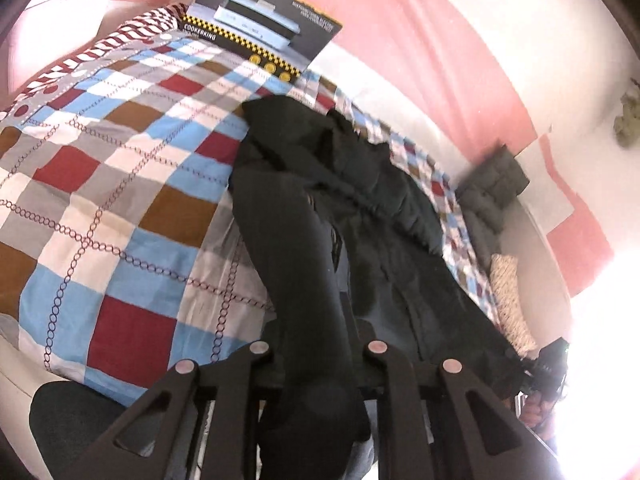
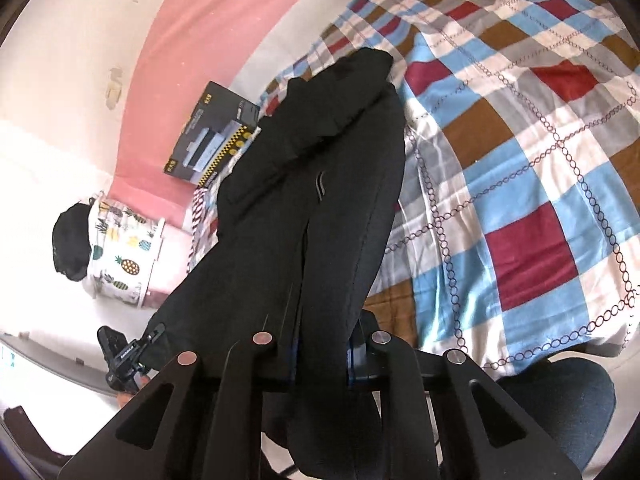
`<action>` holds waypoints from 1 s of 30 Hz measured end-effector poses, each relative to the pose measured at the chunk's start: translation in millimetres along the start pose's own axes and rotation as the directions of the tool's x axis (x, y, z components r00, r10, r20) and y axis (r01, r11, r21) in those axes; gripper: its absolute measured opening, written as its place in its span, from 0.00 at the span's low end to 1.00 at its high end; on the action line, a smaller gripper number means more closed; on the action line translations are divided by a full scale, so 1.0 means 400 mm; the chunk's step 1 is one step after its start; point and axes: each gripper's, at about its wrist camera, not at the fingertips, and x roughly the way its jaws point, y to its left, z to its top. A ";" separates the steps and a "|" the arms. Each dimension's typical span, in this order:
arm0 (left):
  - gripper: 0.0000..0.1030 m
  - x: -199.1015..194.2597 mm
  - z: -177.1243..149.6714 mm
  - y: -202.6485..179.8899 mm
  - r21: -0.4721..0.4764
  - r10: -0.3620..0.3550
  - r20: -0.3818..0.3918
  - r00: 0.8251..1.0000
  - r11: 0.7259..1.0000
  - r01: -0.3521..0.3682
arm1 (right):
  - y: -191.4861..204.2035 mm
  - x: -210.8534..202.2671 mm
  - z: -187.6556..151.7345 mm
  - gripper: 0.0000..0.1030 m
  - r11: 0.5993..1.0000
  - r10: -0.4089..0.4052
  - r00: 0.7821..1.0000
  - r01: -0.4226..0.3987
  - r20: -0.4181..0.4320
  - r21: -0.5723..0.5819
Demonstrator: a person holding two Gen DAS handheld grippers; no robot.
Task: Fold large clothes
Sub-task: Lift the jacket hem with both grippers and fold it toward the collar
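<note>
A large black jacket (image 1: pixel 340 184) hangs stretched above the checkered bed, held up at its near edge by both grippers. My left gripper (image 1: pixel 316 320) is shut on the jacket's edge; the cloth drapes over its fingers and hides them. My right gripper (image 2: pixel 320 332) is shut on the jacket (image 2: pixel 320 152) too, with cloth bunched between and over the fingers. Each gripper shows small in the other's view: the right one in the left wrist view (image 1: pixel 548 364), the left one in the right wrist view (image 2: pixel 124 356). The jacket's far end rests on the bed.
The bed has a red, blue, brown and white checkered quilt (image 1: pixel 104 168). A black appliance box (image 1: pixel 264 20) leans at the pink wall. A grey padded garment (image 1: pixel 492 184) lies at the bed's far end. A pineapple-print bag (image 2: pixel 120 252) stands beside the bed.
</note>
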 end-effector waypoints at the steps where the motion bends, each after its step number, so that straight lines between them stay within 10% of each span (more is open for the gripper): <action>1: 0.16 -0.005 0.002 -0.005 0.000 -0.002 0.006 1.000 1.000 0.002 | 0.003 -0.008 -0.004 0.15 1.000 0.005 1.000 -0.005 0.005 -0.003; 15: 0.15 -0.041 0.141 -0.055 -0.007 -0.063 0.118 0.991 0.998 0.064 | 0.060 -0.049 0.121 0.15 0.992 0.114 0.986 -0.119 0.123 0.041; 30: 0.16 0.110 0.491 -0.135 0.020 -0.074 0.184 0.980 0.997 0.072 | 0.172 0.079 0.476 0.16 0.991 0.128 0.972 -0.135 0.196 0.023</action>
